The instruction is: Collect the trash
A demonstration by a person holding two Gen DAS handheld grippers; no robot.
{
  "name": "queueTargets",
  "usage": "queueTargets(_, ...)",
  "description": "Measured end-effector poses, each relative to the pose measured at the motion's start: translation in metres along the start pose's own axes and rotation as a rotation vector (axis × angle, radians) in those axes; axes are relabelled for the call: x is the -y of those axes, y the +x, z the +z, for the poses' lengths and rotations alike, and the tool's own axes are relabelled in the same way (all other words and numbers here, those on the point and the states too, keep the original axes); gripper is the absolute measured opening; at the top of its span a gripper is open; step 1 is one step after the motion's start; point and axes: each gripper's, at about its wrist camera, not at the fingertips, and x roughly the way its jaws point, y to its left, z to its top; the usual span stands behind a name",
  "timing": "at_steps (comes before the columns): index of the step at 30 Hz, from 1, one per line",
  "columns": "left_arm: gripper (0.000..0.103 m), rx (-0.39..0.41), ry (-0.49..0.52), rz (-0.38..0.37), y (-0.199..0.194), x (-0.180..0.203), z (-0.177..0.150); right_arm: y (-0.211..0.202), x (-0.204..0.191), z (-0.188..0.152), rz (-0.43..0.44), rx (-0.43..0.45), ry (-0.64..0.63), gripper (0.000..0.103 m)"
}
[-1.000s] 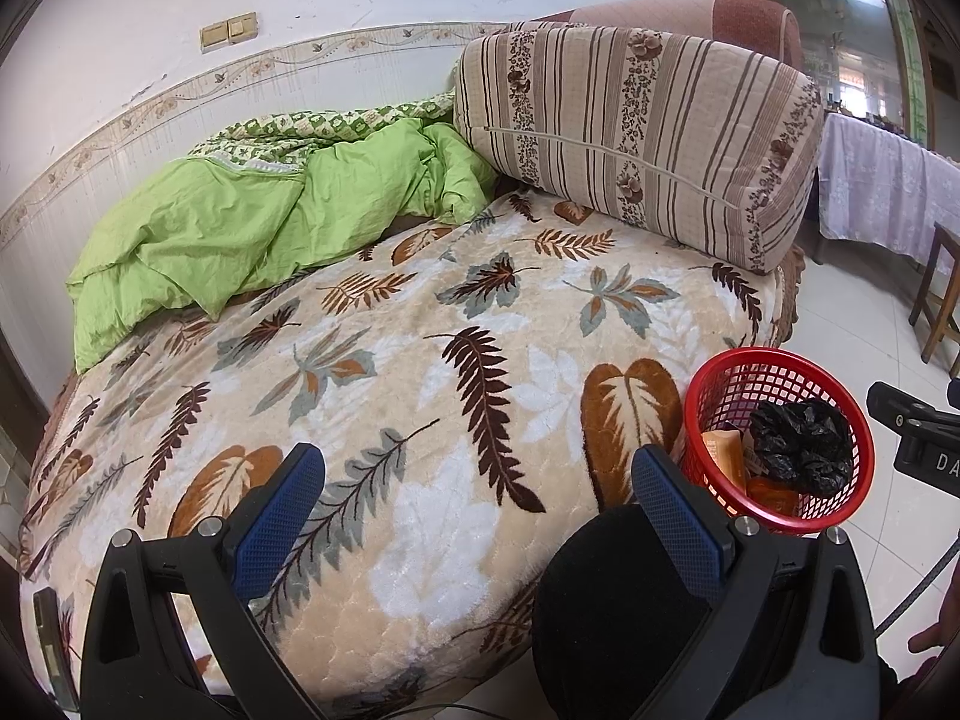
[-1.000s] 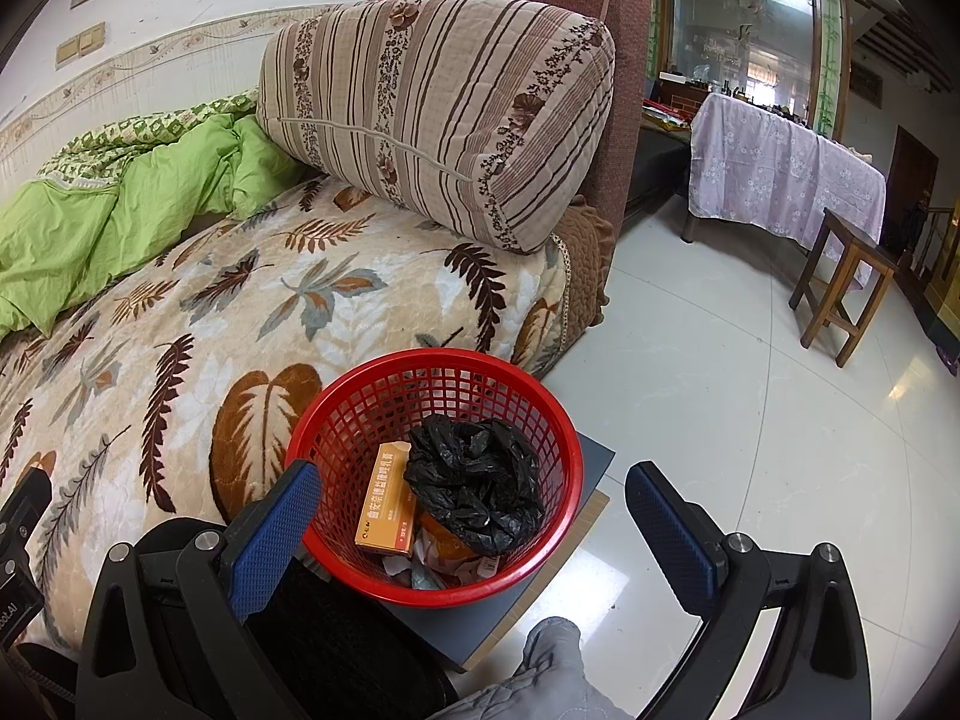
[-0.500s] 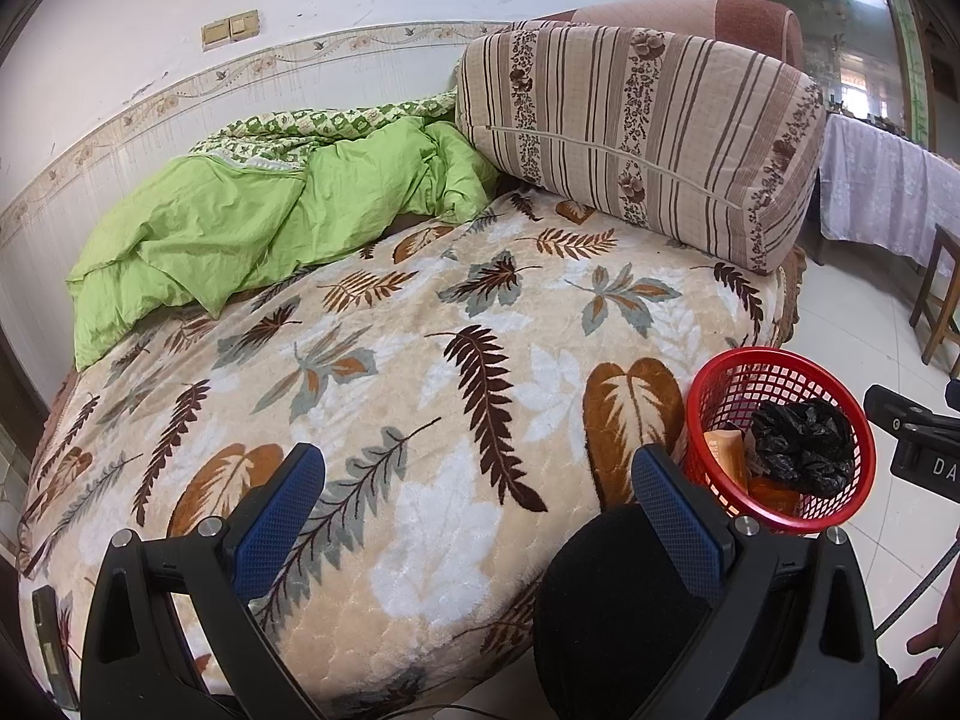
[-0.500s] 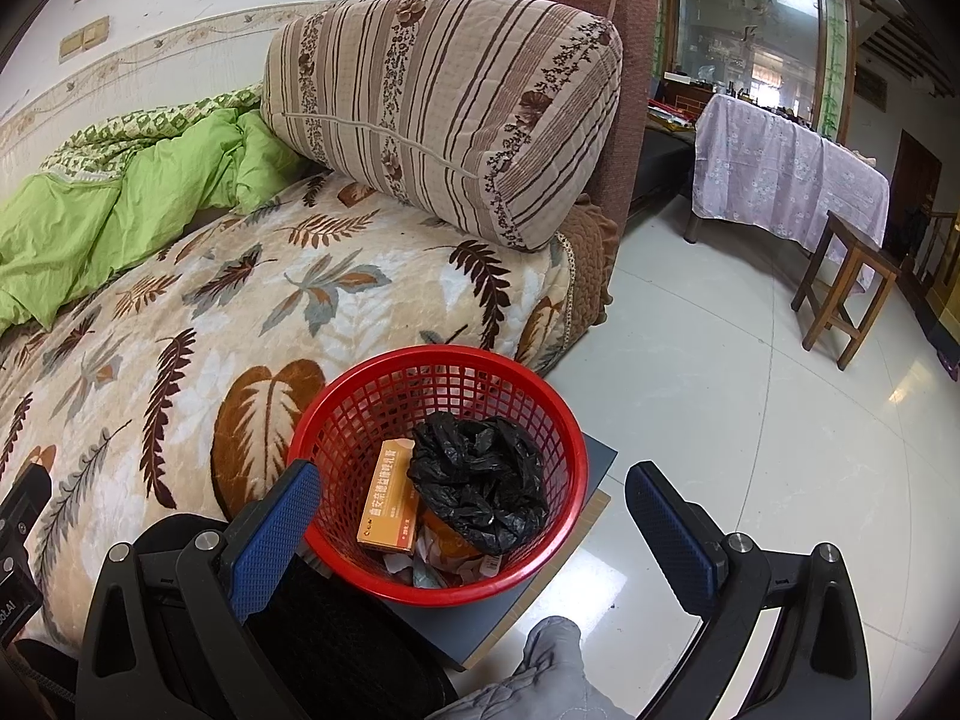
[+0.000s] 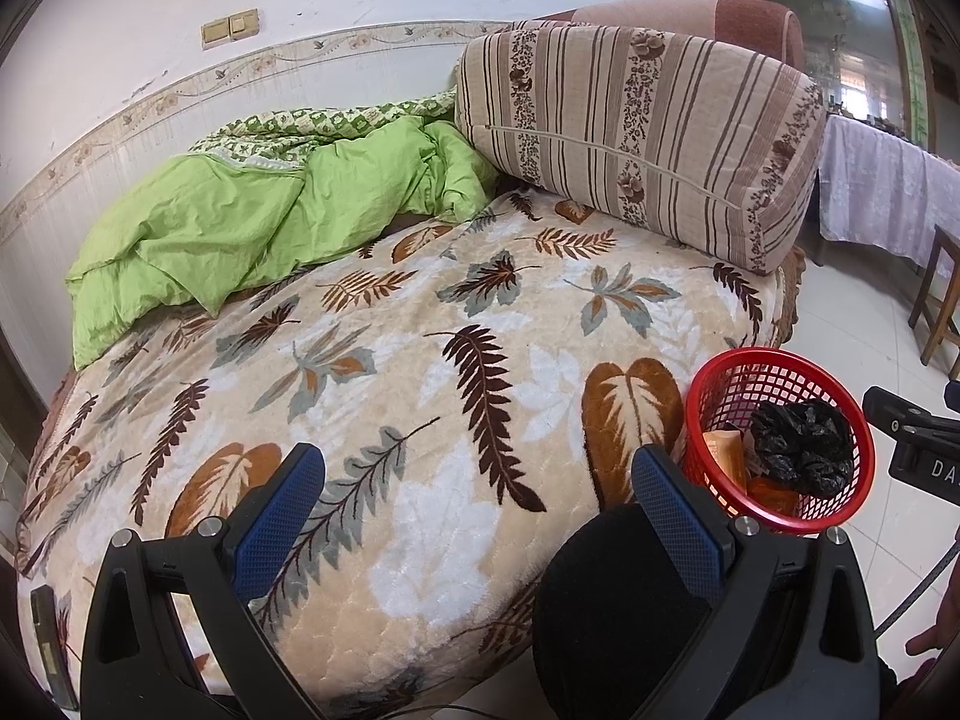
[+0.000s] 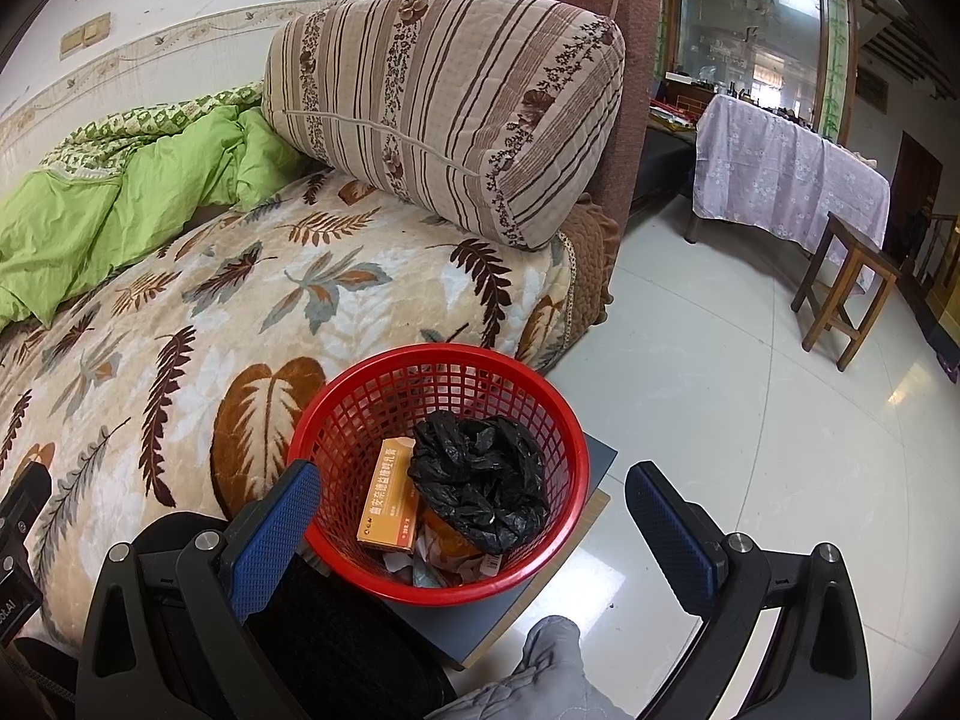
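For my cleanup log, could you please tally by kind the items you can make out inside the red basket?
Orange carton with printed text: 1
Crumpled black plastic bag: 1
Orange packet under the bag: 1
Scraps of paper at the bottom: several, too jumbled to count
Total: 3 distinct items plus the scraps, all in the red mesh basket.

**Red Basket Held the Gathered Trash**

We saw a round red plastic mesh basket (image 6: pixel 438 468) standing upright on a dark flat board (image 6: pixel 591 459) just beside the bed's edge. Inside it, a crumpled black plastic bag (image 6: pixel 480 486) lay on top toward the right. An orange carton (image 6: pixel 389 498) with printed characters leaned against the left inner wall, touching the bag. Beneath them we made out scraps of crumpled paper (image 6: pixel 420 567) at the bottom. From the left wrist view, the basket (image 5: pixel 780 438) showed the same contents.
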Motion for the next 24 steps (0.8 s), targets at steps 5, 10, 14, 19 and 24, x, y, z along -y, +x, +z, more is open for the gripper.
queueTargets(5,0.102,-0.001,0.0,-0.002,0.0,0.0,0.0,0.0,0.0,0.0,0.0,-0.001,0.001,0.102)
queueTargets(10,0.102,-0.02,-0.023,-0.007,0.004,-0.005,0.003,0.0,-0.008,0.004,0.025,0.007,-0.028,0.102)
queueTargets(14,0.102,-0.038,-0.078,0.027,0.01,-0.026,0.0,0.001,-0.032,0.012,0.064,0.031,-0.118,0.102)
queueTargets(19,0.102,-0.083,-0.204,0.112,0.023,-0.078,-0.006,0.012,-0.091,0.031,0.186,0.041,-0.236,0.102)
queueTargets(24,0.102,-0.177,-0.339,0.212,0.046,-0.141,-0.022,0.029,-0.173,0.041,0.294,0.044,-0.364,0.102)
